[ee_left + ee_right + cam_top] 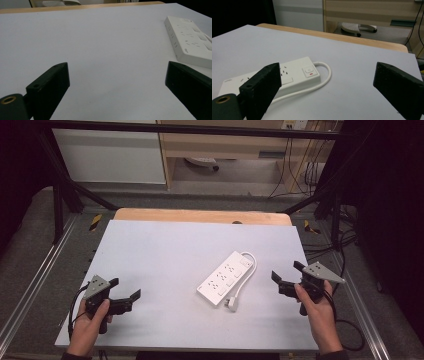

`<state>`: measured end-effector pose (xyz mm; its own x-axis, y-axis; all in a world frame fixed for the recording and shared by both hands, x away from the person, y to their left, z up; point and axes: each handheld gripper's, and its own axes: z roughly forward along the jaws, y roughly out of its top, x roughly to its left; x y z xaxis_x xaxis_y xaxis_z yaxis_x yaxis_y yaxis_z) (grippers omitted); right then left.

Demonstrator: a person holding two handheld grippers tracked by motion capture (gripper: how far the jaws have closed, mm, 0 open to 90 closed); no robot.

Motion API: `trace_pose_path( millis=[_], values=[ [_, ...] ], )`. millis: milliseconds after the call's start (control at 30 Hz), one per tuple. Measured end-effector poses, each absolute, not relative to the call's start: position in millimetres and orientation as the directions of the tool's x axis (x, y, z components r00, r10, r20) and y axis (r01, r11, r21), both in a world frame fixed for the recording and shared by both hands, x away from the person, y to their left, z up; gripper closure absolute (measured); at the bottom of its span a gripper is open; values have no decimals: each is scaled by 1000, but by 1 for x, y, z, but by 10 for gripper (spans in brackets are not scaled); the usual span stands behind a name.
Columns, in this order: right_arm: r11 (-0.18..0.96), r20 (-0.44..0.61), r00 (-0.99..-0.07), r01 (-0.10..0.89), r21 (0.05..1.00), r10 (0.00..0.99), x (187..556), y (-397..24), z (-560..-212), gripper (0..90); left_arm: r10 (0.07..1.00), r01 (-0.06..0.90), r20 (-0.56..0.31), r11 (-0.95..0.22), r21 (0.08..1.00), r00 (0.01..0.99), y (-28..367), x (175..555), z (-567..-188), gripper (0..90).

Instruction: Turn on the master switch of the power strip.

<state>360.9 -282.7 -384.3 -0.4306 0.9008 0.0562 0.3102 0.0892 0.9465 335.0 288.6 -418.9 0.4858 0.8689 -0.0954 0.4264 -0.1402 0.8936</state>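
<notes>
A white power strip lies at a slant, right of the middle of the pale table top. Its white cable loops round the far end and runs back to a plug near the strip's near end. My left gripper is held open at the near left, well apart from the strip. In the left gripper view the strip lies ahead on the right, beyond the open gripper. My right gripper is open to the right of the strip. In its own view the gripper faces the strip's switch end and the cable loop.
The table's wooden far edge shows past the pale top. Black frame bars and metal rails run along the sides. Cables lie on the floor at the right. A white cabinet and wooden shelving stand behind.
</notes>
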Motion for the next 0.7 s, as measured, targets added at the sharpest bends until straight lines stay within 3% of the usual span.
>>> trace_pose_path(
  millis=[700],
  values=[
    [87,86,-433,363,928,897,335,-293,-421,73,868,431,-103,-137,892,487,289,335,-419,55]
  ],
)
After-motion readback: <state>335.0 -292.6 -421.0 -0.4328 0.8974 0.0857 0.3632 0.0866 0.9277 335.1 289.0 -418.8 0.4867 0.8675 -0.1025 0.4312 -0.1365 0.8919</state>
